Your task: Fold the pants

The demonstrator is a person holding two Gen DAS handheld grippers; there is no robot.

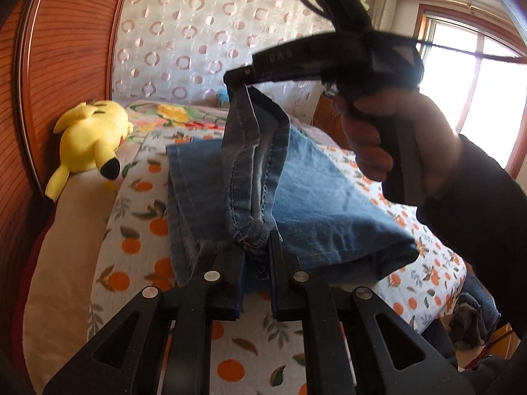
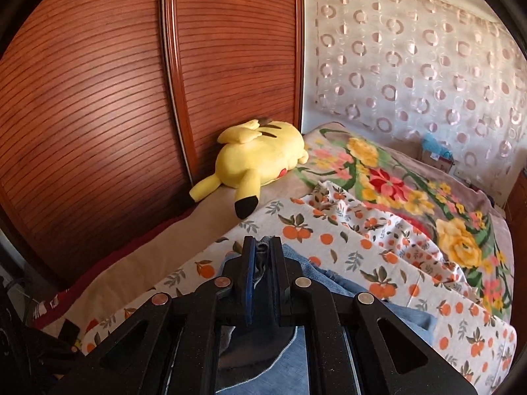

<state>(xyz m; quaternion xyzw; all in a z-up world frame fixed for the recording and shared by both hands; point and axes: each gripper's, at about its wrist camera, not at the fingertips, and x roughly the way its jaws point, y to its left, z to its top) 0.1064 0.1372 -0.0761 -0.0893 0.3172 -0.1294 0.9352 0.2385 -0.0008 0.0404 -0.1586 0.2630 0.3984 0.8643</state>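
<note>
The jeans (image 1: pixel 316 204) are partway folded: they lie on the orange-print sheet (image 1: pixel 138 217) of the bed as a doubled blue panel, while one end is lifted clear of it between the two tongs, so at least one fold looks done and another is in hand. What seems left is to carry the raised end across, lay it flat on the lower layers, and smooth the stack. The left tongs (image 1: pixel 255 263) are nearly pressed together, pinching the stitched hem edge of the denim between their pads, low and just above the bed. The right tongs (image 1: pixel 238 77), gripped by a hand (image 1: pixel 378 138) in a dark sleeve, hold the same edge higher up, so the cloth hangs taut in a steep band between the two grips. In the right wrist view those tongs (image 2: pixel 262 247) are likewise almost closed, with a bunch of denim caught between them and more denim trailing beneath. A yellow plush toy (image 2: pixel 260 161) lies well apart from the jeans, by the wooden wardrobe door (image 2: pixel 98 98).
</note>
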